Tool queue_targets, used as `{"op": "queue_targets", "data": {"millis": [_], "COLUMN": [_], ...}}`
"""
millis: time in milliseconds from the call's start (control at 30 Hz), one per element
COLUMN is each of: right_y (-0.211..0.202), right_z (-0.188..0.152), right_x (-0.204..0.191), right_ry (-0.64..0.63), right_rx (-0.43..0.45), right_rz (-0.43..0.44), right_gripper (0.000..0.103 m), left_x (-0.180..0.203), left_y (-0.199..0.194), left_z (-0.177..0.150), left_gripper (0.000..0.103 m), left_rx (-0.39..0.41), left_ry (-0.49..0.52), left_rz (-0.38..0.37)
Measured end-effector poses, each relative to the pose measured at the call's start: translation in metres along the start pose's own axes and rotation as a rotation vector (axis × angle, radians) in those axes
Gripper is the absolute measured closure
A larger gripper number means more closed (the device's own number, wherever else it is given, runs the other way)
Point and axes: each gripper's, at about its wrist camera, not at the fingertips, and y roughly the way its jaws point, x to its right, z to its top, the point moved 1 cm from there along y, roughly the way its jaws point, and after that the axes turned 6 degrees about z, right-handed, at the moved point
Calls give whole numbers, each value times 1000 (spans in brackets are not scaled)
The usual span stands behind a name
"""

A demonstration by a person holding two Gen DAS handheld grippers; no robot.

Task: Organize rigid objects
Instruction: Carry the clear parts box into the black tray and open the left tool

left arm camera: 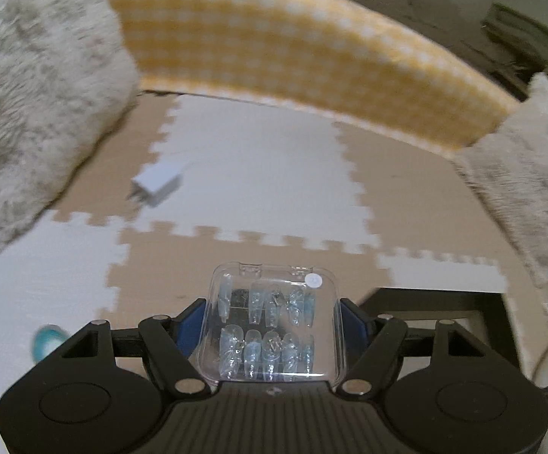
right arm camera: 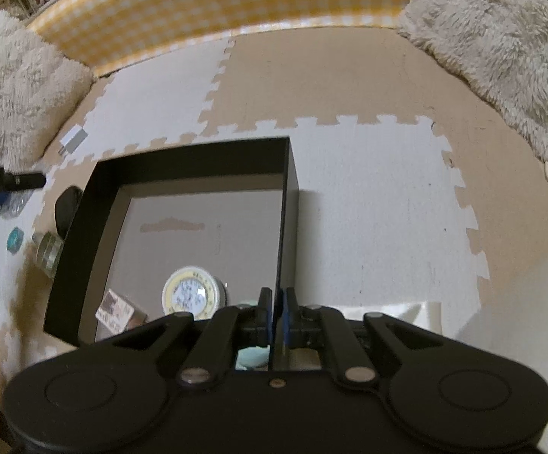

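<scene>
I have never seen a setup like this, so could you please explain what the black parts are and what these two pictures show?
Each picture comes from a camera mounted on a hand-held gripping tool, looking forward along its two fingers. The left tool holds a clear case of press-on nails above the foam floor mat, where a white charger plug lies. The right tool is shut on the wall of a black box, seemingly steadying it. Inside the box sit a round tin and a small packet.
</scene>
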Motion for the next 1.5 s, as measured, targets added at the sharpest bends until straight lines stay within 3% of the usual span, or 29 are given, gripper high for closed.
{"op": "queue_targets", "data": {"millis": [267, 567, 933, 1300, 1500], "right_y": [-1, -1, -1, -1, -1], "right_z": [-6, -5, -5, -5, -4], "right_x": [-5, -5, -5, -8, -6], "right_ry": [-34, -33, -32, -42, -38], "right_rx": [-20, -21, -21, -22, -23], "right_rz": [-19, -16, -14, -29, -24], "right_gripper": [96, 96, 96, 96, 96], "left_x": [52, 118, 148, 153, 153], "left_y": [-7, 22, 67, 95, 98], "left_z": [-11, -34, -55, -59, -57], "left_gripper": [29, 29, 29, 29, 22], "left_rx": [6, -57, -84, -95, -104], "left_ry": [-2, -5, -42, -172, -176], "left_rz": [-153, -309, -345, -402, -405]}}
